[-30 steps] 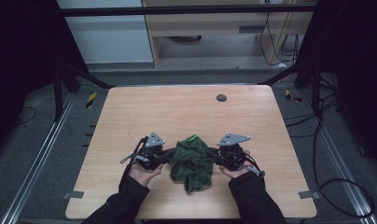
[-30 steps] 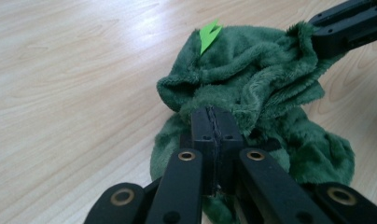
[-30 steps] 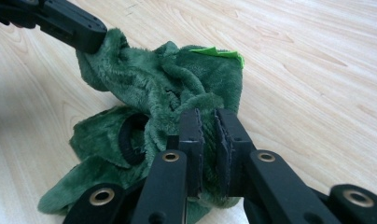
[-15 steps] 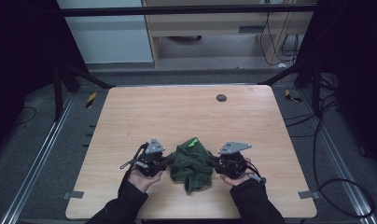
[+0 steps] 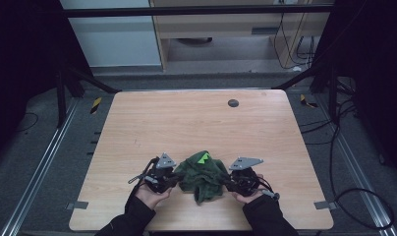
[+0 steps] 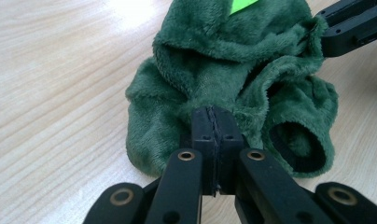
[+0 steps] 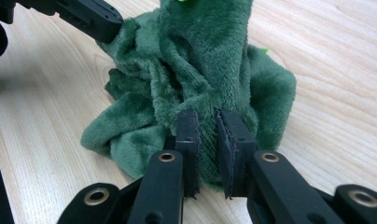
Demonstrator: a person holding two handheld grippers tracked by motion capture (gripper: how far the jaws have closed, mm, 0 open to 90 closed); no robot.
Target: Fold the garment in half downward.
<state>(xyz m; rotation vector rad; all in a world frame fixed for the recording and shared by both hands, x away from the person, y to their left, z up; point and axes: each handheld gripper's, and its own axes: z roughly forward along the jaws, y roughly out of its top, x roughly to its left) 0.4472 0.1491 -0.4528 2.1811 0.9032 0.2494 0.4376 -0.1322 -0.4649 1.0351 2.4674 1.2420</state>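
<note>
A crumpled dark green plush garment [image 5: 202, 174] with a neon green patch [image 5: 203, 158] lies near the front edge of the wooden table [image 5: 186, 123]. My left gripper [image 5: 173, 179] holds its left side. In the left gripper view the jaws are pressed together [image 6: 213, 126] on a thin edge of the garment [image 6: 233, 70], beside a black ribbed cuff [image 6: 298, 147]. My right gripper [image 5: 231, 183] holds the right side; its jaws [image 7: 206, 135] pinch a thick fold of the plush [image 7: 200, 65]. Each gripper's jaw shows at the top of the other's view.
A small dark round disc [image 5: 233, 103] sits near the table's far edge. Metal rails run along both sides of the table on the floor, with cables [image 5: 344, 196] at the right. A dark frame post [image 5: 64, 88] stands at the far left corner.
Both grippers have drawn back toward the front edge with the garment held between them. The garment has bunched up higher in the middle.
</note>
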